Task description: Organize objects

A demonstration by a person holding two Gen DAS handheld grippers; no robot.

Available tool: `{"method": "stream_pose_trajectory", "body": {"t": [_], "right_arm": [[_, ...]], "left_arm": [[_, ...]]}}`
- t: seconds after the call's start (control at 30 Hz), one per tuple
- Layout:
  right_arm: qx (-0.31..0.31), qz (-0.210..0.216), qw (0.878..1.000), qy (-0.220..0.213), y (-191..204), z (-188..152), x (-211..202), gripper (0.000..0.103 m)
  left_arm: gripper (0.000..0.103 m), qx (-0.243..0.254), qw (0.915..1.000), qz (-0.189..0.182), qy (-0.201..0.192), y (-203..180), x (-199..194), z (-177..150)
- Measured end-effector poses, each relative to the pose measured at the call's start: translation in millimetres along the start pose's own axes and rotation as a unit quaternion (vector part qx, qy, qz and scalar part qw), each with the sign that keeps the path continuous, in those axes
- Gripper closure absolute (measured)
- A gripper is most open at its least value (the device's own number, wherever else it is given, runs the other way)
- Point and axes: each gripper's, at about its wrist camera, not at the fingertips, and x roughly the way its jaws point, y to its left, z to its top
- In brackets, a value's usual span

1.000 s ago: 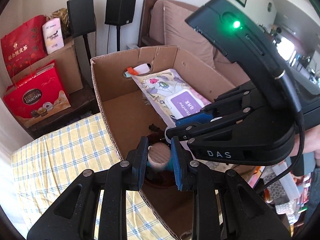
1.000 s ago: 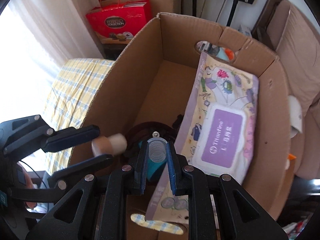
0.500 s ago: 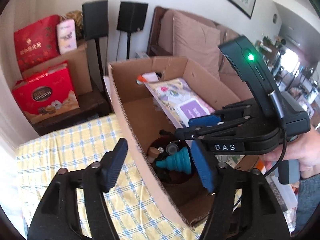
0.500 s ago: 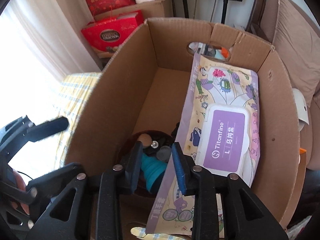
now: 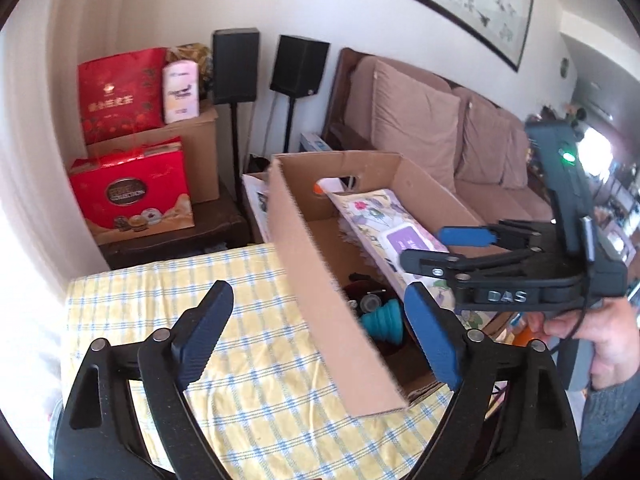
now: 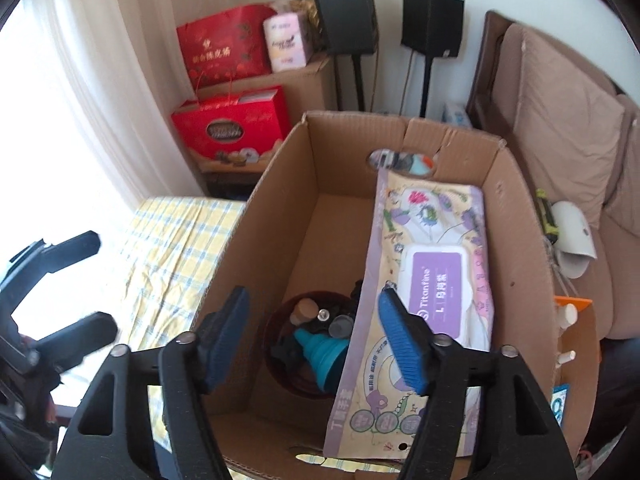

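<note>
I see the cardboard box (image 6: 400, 240) standing on the yellow checked cloth (image 5: 248, 320), its open top toward me. At the near end of its floor sits a dark red bowl (image 6: 280, 344) holding a teal ribbed funnel (image 6: 320, 346), a small wooden stopper (image 6: 303, 309) and a few dark bits I cannot make out. A flowered pack of wipes (image 6: 432, 280) with a purple lid leans along the box's right wall, running from the near end to the far end with the handle hole.

My left tongs (image 5: 320, 332) hang above the box's near-left wall, spread wide with nothing between the blue pads (image 5: 204, 332). My right tongs (image 6: 316, 336) hover over the box's near end, above the bowl, also wide apart and holding nothing.

Past the box's far-left corner stand red gift boxes (image 5: 132, 196); two black speakers (image 5: 236, 66) on stands rise behind, and a brown sofa (image 5: 420, 128) runs along the box's right side.
</note>
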Motion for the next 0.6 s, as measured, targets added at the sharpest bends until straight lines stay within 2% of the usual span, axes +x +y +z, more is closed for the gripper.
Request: {"method": "stream_pose_trajectory", "body": {"t": [0.07, 0.2, 0.27, 0.4, 0.6], "right_arm": [[0.003, -0.004, 1.0, -0.021, 5.7, -4.4, -7.9, 0.022], [-0.001, -0.014, 0.999, -0.046, 18.0, -12.0, -18.3, 0.016], [-0.003, -0.018, 0.998, -0.055, 25.8, -16.5, -22.9, 0.012], [-0.002, -0.026, 0.997, -0.079, 38.1, -25.0, -30.3, 0.001], [0.009, -0.017, 0.994, -0.11, 52.7, -41.6, -42.5, 0.001]], "left_arm": [[0.01, -0.009, 0.9999, 0.009, -0.005, 7.5, -5.6, -1.5], [0.009, -0.037, 0.9989, 0.027, -0.013, 26.8, -18.8, -8.1], [0.0, -0.045, 0.9982, 0.037, -0.015, 32.8, -23.6, -12.3], [0.0, -0.06, 0.9967, 0.052, -0.019, 45.3, -32.0, -21.3], [0.0, -0.055, 0.9955, 0.073, -0.025, 52.6, -44.5, -37.3]]}}
